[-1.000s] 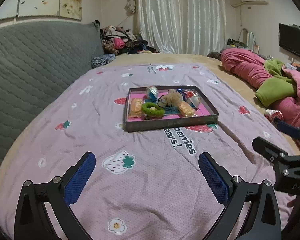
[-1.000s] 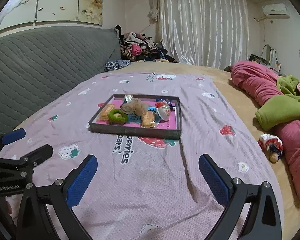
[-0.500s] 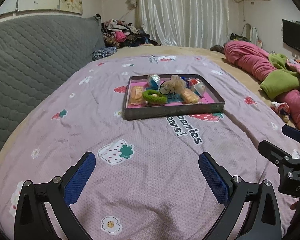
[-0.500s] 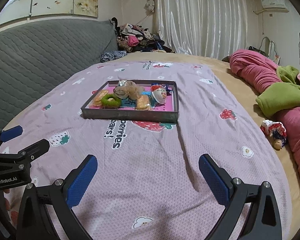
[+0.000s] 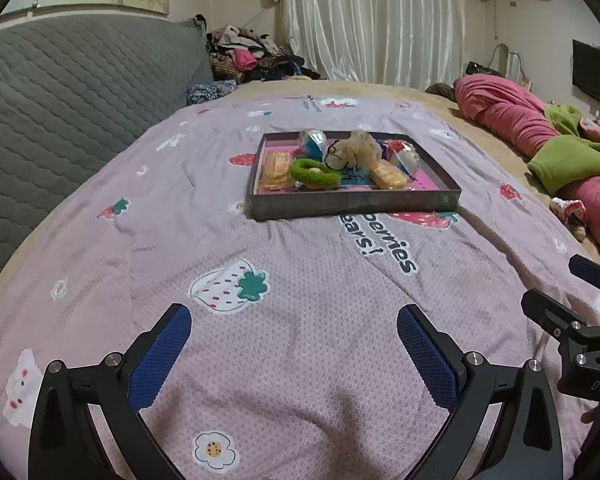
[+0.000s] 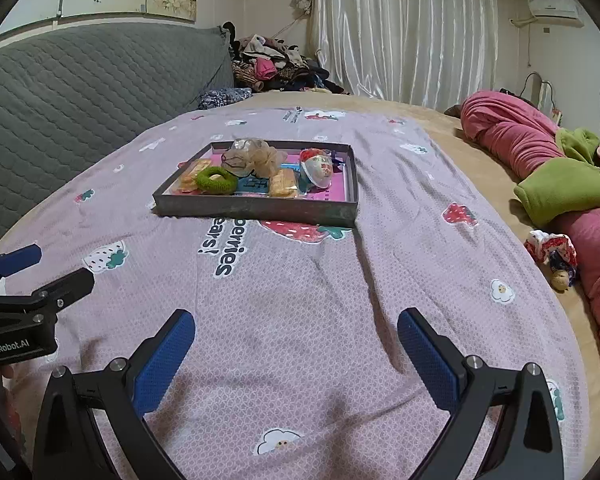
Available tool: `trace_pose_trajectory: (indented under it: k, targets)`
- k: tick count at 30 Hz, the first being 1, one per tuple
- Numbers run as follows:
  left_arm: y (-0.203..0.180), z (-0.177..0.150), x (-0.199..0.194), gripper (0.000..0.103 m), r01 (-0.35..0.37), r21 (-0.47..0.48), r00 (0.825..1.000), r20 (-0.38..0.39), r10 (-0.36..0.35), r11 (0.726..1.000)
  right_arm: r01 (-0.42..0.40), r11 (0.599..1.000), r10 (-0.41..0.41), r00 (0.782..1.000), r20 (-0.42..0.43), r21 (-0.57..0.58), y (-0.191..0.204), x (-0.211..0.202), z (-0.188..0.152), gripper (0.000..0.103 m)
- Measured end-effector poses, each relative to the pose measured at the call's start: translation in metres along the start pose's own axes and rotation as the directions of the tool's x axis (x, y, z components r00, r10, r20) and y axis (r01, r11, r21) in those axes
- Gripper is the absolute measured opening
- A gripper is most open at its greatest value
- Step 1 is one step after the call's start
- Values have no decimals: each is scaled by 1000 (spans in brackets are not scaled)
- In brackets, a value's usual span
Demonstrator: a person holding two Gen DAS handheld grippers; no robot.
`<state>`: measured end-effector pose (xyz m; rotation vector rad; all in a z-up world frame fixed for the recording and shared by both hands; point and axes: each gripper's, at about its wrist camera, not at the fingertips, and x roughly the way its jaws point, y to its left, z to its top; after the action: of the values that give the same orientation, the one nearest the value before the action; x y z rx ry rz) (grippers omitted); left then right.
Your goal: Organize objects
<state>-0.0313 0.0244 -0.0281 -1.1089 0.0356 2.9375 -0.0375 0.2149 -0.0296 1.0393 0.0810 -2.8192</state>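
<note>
We look across a bed [image 5: 300,320] covered by a lilac blanket [image 6: 300,300] printed with strawberries and flowers, a grey quilted headboard [image 5: 72,92] along its left side. To the right lies a rolled pink duvet [image 6: 516,140] with a green cushion [image 6: 560,188] on it, both well apart from the tray. A small doll [image 6: 552,252] lies at the blanket's right edge, near the duvet.

The shallow dark tray [image 5: 352,204] sits on the blanket ahead of both tongs, well beyond their tips, its long axis running left to right and its near wall facing us. Its floor is pink.

Inside the tray, a beige scrunchie [image 5: 356,148] sits in the middle toward the back. A green hair tie [image 5: 314,174] lies flat at the front left, its hole facing up. Left of it, just beside, lies a wrapped biscuit [image 5: 276,166], long axis pointing away from us; a second wrapped snack [image 5: 388,174] lies right of centre, angled toward the near right corner. A blue-and-white ball [image 5: 312,142] rests at the back left, and a red-and-white ball [image 6: 318,166] at the right.

Our left tongs [image 5: 292,352] hover over the blanket with the blue pads wide apart, holding nothing. Our right tongs [image 6: 294,354] likewise stand spread and empty. Nothing lies between either pair and the tray, only bare blanket with a few creases.
</note>
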Motion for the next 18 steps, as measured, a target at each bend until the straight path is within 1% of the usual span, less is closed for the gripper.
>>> trace_pose_trajectory:
  k: [10,18]
  targets:
    - [-1,-3,4,103,7,-5,1000,7,-7,1000,-2,1000,2,1000,-8,-2,1,5,-2,102]
    - [0,-5,5,103,4,-10,1000,-3,-4,1000,0,1000,0,1000,-15,-5,2,7,-2,102]
